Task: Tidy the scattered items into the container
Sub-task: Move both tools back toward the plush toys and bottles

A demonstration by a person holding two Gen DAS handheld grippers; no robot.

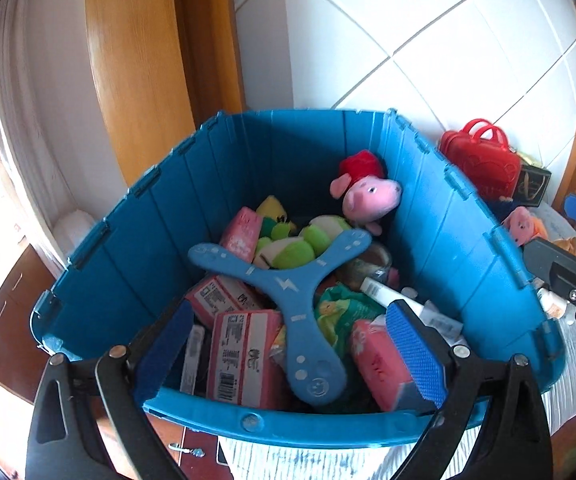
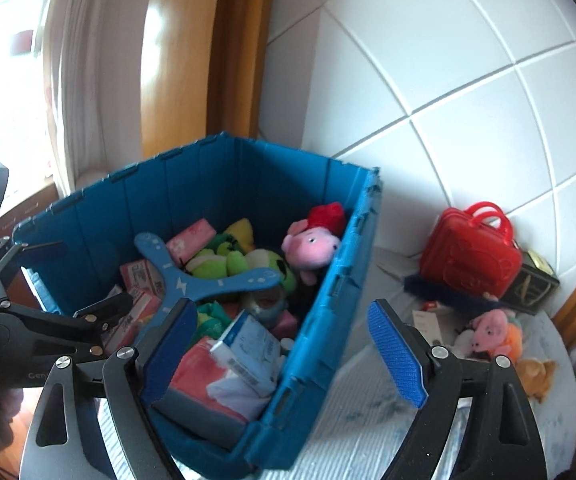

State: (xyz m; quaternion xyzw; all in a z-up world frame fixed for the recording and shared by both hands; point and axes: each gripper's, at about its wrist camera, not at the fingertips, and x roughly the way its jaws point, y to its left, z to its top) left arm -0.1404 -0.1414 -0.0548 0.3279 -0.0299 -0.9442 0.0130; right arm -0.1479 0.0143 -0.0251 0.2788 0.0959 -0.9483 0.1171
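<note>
A blue plastic crate [image 1: 88, 280] [image 2: 328, 300] holds a blue three-armed boomerang [image 1: 288, 292] [image 2: 192, 276], a pink pig plush [image 1: 368, 196] [image 2: 312, 246], green plush toys [image 1: 300, 244], pink packs [image 1: 244, 356] and a white tube [image 1: 384, 292]. My left gripper [image 1: 288, 348] is open and empty above the crate's near side. My right gripper [image 2: 284, 344] is open and empty, straddling the crate's right wall. Outside the crate lie a red toy case [image 2: 472, 256] [image 1: 484, 164], a small pink plush [image 2: 492, 332] [image 1: 522, 224] and an orange plush [image 2: 536, 372].
A dark box [image 2: 532, 288] sits behind the red case. The items rest on a pale striped cloth [image 2: 368, 420]. A white tiled wall [image 2: 448, 80] and a wooden door frame [image 2: 216, 60] stand behind. The left gripper also shows in the right wrist view [image 2: 44, 280].
</note>
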